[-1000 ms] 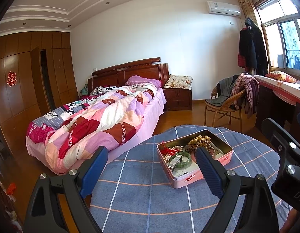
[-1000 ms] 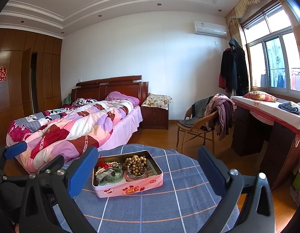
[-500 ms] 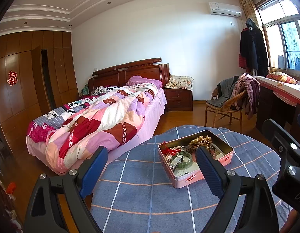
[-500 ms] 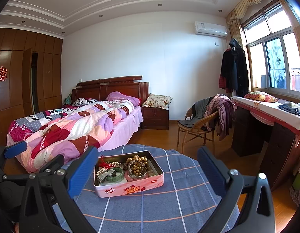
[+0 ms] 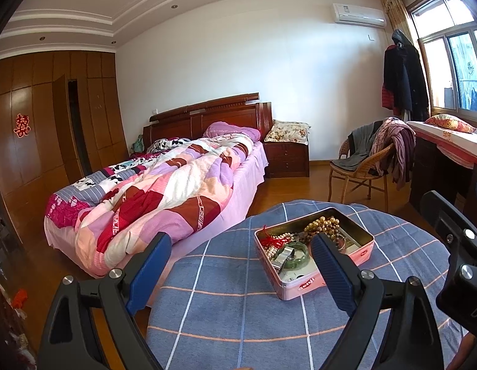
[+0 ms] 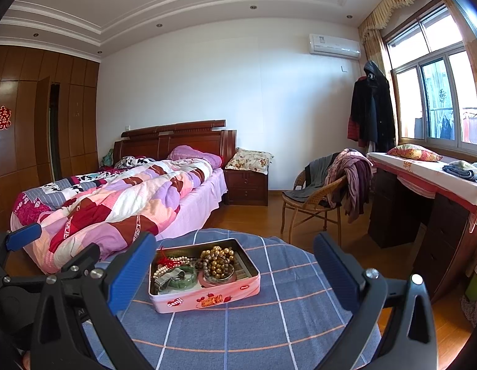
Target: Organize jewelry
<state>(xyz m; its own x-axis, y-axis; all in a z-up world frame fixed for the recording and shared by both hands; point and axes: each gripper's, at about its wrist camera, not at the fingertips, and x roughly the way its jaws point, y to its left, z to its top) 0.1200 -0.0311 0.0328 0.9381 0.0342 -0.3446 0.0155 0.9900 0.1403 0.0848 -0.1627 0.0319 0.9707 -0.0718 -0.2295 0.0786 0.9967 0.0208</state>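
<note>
A pink open tin (image 5: 304,283) (image 6: 204,297) sits on a round table with a blue checked cloth (image 5: 238,314) (image 6: 284,308). Inside lie a golden bead string (image 5: 323,225) (image 6: 217,260), a green bangle (image 5: 295,254) (image 6: 183,277), white pearls (image 6: 164,268) and a red tassel (image 5: 271,240). My left gripper (image 5: 238,262) hovers open above the table, the tin just beyond its right finger. My right gripper (image 6: 235,262) is open too, the tin between and beyond its fingers. In the right wrist view the left gripper's body shows at the lower left.
A bed with a patchwork quilt (image 5: 164,191) (image 6: 115,197) stands behind the table on the left. A wicker chair draped with clothes (image 5: 368,160) (image 6: 328,185) and a dark desk (image 6: 423,203) stand to the right. A nightstand (image 6: 247,185) is by the wall.
Both views have shifted only slightly; the tin sits a touch further right in the left wrist view. Both grippers stay open.
</note>
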